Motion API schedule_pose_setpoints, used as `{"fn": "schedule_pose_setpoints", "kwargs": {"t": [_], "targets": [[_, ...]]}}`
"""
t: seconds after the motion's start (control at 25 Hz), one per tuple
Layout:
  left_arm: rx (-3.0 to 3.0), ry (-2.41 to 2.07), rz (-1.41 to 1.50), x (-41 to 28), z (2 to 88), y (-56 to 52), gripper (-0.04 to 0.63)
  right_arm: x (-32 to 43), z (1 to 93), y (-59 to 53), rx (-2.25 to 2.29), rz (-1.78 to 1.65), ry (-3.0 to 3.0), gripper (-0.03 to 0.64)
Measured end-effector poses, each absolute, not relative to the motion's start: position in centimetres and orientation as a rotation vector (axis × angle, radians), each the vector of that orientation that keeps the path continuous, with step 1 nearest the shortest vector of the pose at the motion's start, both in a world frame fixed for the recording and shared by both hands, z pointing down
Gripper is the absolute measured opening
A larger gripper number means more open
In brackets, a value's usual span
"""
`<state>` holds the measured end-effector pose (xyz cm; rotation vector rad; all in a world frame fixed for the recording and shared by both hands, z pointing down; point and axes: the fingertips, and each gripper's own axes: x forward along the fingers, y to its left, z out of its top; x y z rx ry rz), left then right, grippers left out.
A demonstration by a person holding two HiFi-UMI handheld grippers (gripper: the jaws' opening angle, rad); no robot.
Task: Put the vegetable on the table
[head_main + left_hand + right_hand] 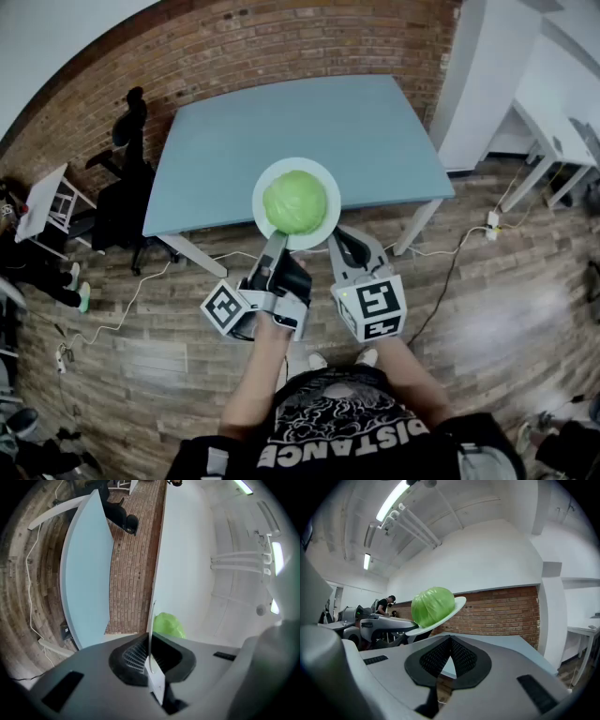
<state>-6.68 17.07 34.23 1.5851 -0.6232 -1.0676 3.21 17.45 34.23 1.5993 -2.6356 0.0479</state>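
**Carrying the plated cabbage to the bench**

Blue bench ahead. White plate is held aloft over the bench's near edge, not yet down, with the cabbage sitting in it. Left gripper jaws pinch the plate's near rim. Right gripper jaws are pressed together, empty, just beside the rim. Judged step: transport. Next, lower the plate level so the cabbage doesn't roll.

Pale green round cabbage on a plain white round plate. Flat light blue table, unpatterned. Grey left gripper and grey right gripper, each with black-and-white square-marker cubes. Red-brown brick wall. Brown wood-plank floor.
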Motion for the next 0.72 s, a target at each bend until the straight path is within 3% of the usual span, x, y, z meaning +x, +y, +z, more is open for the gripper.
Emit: {"fn": "schedule_pose_setpoints", "kwargs": {"t": [0.72], "targets": [[1.563, -0.592, -1.041, -11.5, 35.3, 16.5, 0.009, -0.8, 35.2, 17.0, 1.660, 0.047, -2.583, 0.009]]}}
